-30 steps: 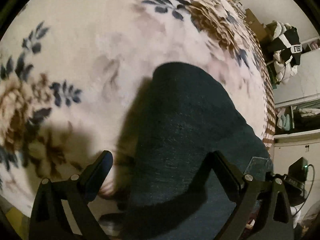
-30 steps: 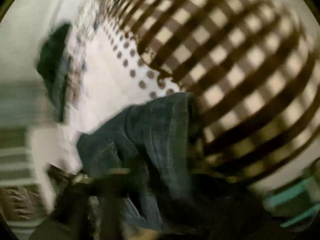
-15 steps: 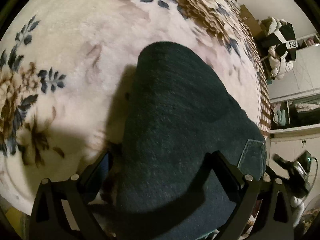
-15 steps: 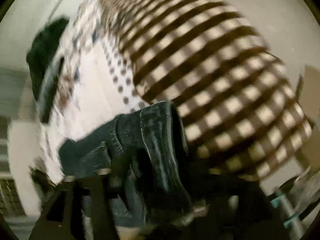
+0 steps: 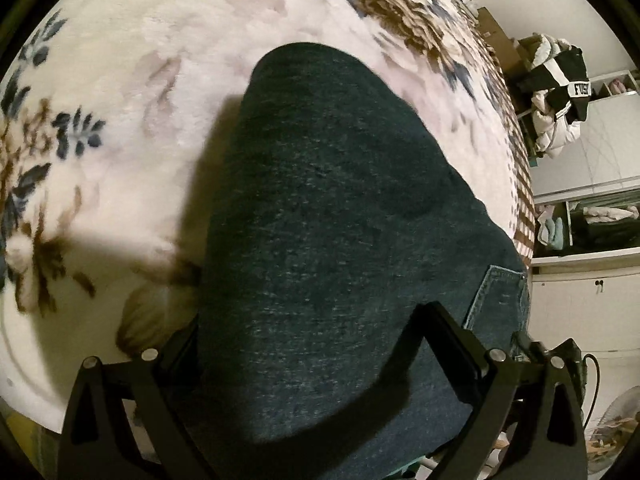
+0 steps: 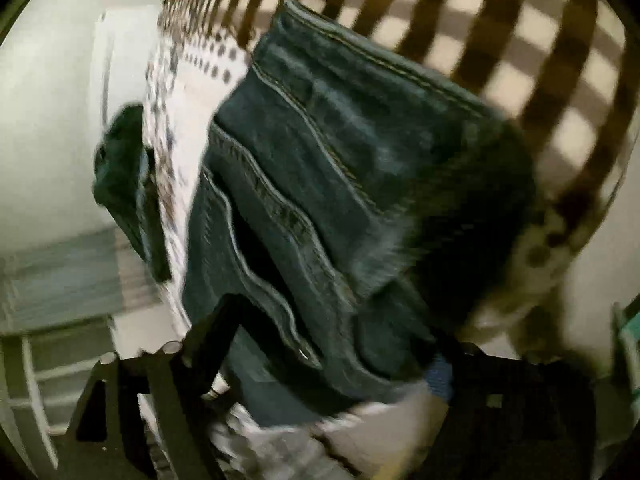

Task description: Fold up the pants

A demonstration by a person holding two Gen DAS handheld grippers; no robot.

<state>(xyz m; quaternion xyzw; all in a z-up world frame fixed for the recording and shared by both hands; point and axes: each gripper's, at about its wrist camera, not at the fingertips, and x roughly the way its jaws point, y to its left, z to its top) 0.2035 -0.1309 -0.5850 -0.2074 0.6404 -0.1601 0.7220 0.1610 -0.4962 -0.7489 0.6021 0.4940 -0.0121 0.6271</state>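
Left wrist view: a pale blanket (image 5: pixel 168 92) printed with brown and dark blue flowers covers the bed. The jeans (image 5: pixel 332 232) lie flat on it, a long dark strip running from the camera's near edge up and away to a rounded folded end near the middle of the blanket. Beyond the blanket's right edge stand white cupboards (image 5: pixel 600 160) with a black and white jacket (image 5: pixel 560 92) hung against them, and open shelves with folded cloth below. A back pocket (image 5: pixel 500 296) shows on the jeans' right side, close to the blanket's right edge. The left gripper (image 5: pixel 308 328) hangs over the near part of the jeans with its jaws spread wide; the denim passes between and under the two fingers (image 5: pixel 444 340), and neither pad is seen pressing on it.

Right wrist view, blurred: the waist end of the jeans (image 6: pixel 340 184) fills the middle, bunched in thick folds with seams and a waistband running from lower left to upper right. Behind it lies a brown and cream checked cover (image 6: pixel 520 40), and left of that the dotted edge of the blanket (image 6: pixel 180 92). A dark green garment (image 6: pixel 124 168) sits further left of the jeans. The right gripper (image 6: pixel 320 360) is low in the frame, its jaws opening wide; the folds of denim lie between them, and its right finger is lost in shadow.
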